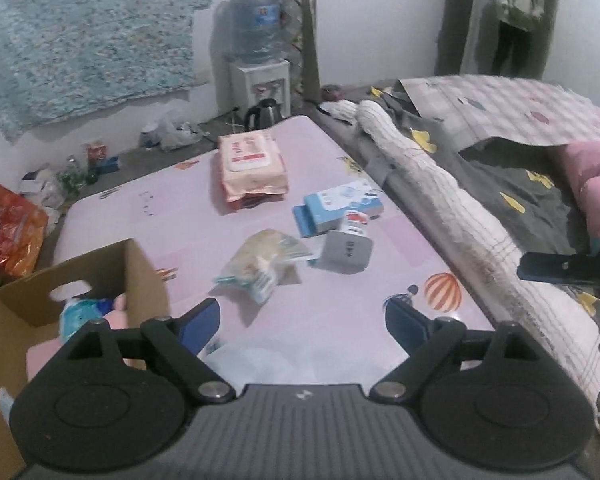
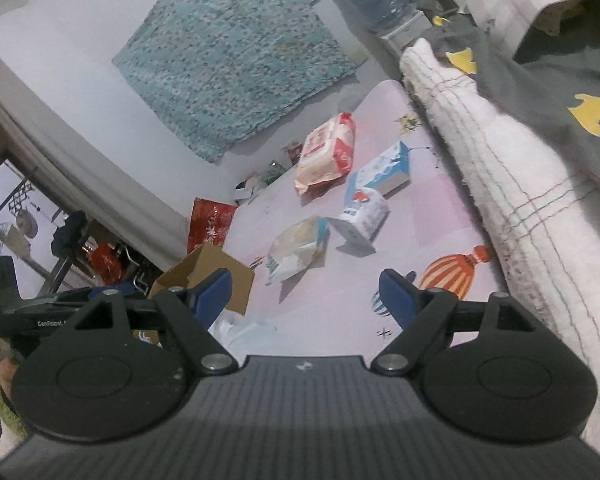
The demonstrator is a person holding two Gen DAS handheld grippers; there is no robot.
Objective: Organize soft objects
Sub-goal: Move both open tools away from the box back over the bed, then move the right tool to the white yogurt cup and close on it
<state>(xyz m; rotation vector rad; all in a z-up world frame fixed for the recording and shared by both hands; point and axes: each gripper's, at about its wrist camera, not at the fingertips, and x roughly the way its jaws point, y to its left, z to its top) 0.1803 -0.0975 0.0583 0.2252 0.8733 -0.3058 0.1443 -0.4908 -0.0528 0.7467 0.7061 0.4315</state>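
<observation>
On the pink table mat [image 1: 340,320] lie a pink wet-wipe pack [image 1: 254,164], a blue tissue box [image 1: 340,208], a grey-and-white pack [image 1: 346,250] and a yellowish soft packet [image 1: 260,264]. A cardboard box [image 1: 80,280] at the left holds soft items. My left gripper [image 1: 304,320] hangs open over a crumpled white bag [image 1: 260,356], its pads clear of it. In the right wrist view, my right gripper [image 2: 306,292] is open and empty, short of the yellowish packet [image 2: 296,248], the white pack [image 2: 362,216], the blue box [image 2: 384,172] and the wipe pack [image 2: 328,152]; the cardboard box [image 2: 208,276] is at its left finger.
A rolled white blanket [image 1: 440,200] borders the mat's right side, with grey bedding [image 1: 500,184] and a pink quilt [image 1: 596,184] beyond. A water dispenser [image 1: 260,60] and kettle [image 1: 262,114] stand at the far wall. A red bag [image 1: 8,232] lies on the floor. A person [image 1: 518,12] stands at the back.
</observation>
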